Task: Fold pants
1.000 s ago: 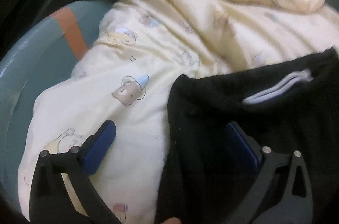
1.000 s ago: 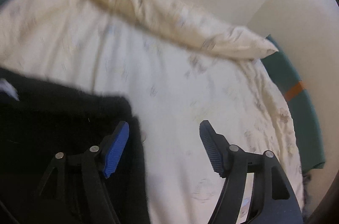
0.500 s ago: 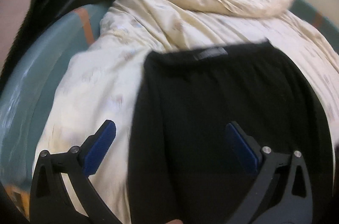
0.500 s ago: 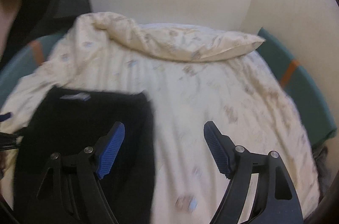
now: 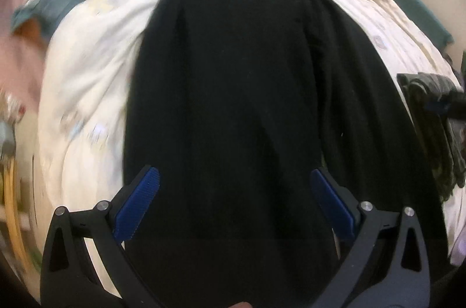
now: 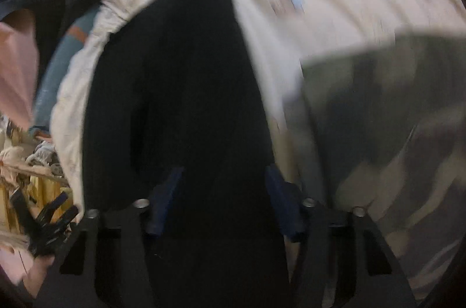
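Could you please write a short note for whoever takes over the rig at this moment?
Left tool: open, holding nothing, above the black pants.
Right tool: jaws closing over the pants, pads not yet pressing.
Pants lie lengthwise on the cream duvet, waistband at the far end. A camouflage garment lies to the right.
Done: pants laid out.
Left: fold them.

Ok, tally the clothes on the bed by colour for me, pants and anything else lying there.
Black: 1, the pants spread flat on the cream quilt.
Camouflage green: 1, a folded garment at the quilt's right edge.
Total: 2
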Available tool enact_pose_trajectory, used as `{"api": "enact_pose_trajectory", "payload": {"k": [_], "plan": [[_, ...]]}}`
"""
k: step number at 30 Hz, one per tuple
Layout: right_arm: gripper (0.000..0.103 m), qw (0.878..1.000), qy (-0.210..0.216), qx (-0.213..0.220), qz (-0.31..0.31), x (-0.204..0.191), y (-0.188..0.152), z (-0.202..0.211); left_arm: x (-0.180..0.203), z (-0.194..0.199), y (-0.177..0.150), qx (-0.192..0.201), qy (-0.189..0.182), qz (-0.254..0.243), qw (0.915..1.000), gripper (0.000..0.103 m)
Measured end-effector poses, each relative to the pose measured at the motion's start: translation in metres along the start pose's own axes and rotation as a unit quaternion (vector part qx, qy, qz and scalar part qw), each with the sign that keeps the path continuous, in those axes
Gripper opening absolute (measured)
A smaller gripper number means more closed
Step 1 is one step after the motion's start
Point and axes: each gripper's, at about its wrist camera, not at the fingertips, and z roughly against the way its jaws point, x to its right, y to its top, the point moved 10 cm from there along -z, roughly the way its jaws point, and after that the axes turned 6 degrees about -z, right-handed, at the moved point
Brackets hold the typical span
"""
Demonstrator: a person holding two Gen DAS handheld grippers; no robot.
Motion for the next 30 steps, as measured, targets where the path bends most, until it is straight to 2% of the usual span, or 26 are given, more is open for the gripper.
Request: {"api": "enact_pose_trajectory", "payload": {"k": [1,5,7,10,11,13,14,15,16,18,19,22,24,28,29,30], "plan": [[0.053,1.0,0.001,0.002,0.0,0.001,-0.005,-0.007,-0.005,0.003,-0.003,0.004,0.004,0.013,0.9999,0.102],[0.045,0.994,-0.098,0.028,0.028,0.014,-0.004,-0.02,-0.024,0.003,-0.016,0.007,0.02,0.05,0.9985,0.102],[0.039,0.991,-0.123,0.031,0.029,0.019,-0.003,-0.023,-0.03,-0.002,-0.015,0.009,0.015,0.069,0.9975,0.102],[0.037,0.975,-0.203,0.025,0.09,0.022,-0.007,-0.035,-0.028,-0.005,-0.011,0.011,0.011,0.075,0.997,0.102],[0.038,0.972,-0.214,0.019,0.1,0.022,-0.009,-0.041,-0.027,-0.005,-0.011,0.012,0.009,0.075,0.9971,0.102],[0.038,0.972,-0.21,0.014,0.106,0.02,-0.01,-0.046,-0.025,-0.003,-0.011,0.014,0.005,0.074,0.9972,0.102],[0.032,0.972,-0.207,0.012,0.11,0.019,-0.01,-0.047,-0.024,-0.003,-0.01,0.015,0.004,0.074,0.9971,0.102],[0.011,0.972,-0.206,0.011,0.115,0.02,-0.009,-0.047,-0.023,-0.002,-0.009,0.017,0.002,0.075,0.9971,0.102],[0.002,0.971,-0.208,0.011,0.115,0.023,-0.008,-0.046,-0.023,-0.002,-0.008,0.018,0.001,0.075,0.9971,0.102],[0.0,0.973,-0.2,0.016,0.113,0.029,-0.005,-0.04,-0.022,-0.004,-0.006,0.016,0.002,0.073,0.9972,0.102],[0.0,0.971,-0.208,0.022,0.115,0.03,-0.003,-0.036,-0.023,-0.006,-0.006,0.015,0.003,0.074,0.9971,0.102],[0.0,0.945,-0.289,0.033,0.147,0.034,0.002,-0.027,-0.027,-0.01,-0.007,0.007,0.006,0.081,0.9967,0.102],[0.0,0.92,-0.346,0.022,0.181,0.032,-0.002,-0.036,-0.03,-0.015,-0.009,-0.001,0.005,0.087,0.9962,0.102],[0.001,0.844,-0.46,0.025,0.275,0.026,-0.011,-0.052,-0.04,-0.018,-0.015,-0.012,0.022,0.093,0.9953,0.102],[0.002,0.838,-0.469,0.025,0.279,0.027,-0.013,-0.054,-0.043,-0.018,-0.016,-0.013,0.024,0.096,0.995,0.102],[0.005,0.839,-0.469,0.027,0.274,0.026,-0.014,-0.052,-0.046,-0.018,-0.016,-0.015,0.025,0.099,0.9947,0.102]]}}
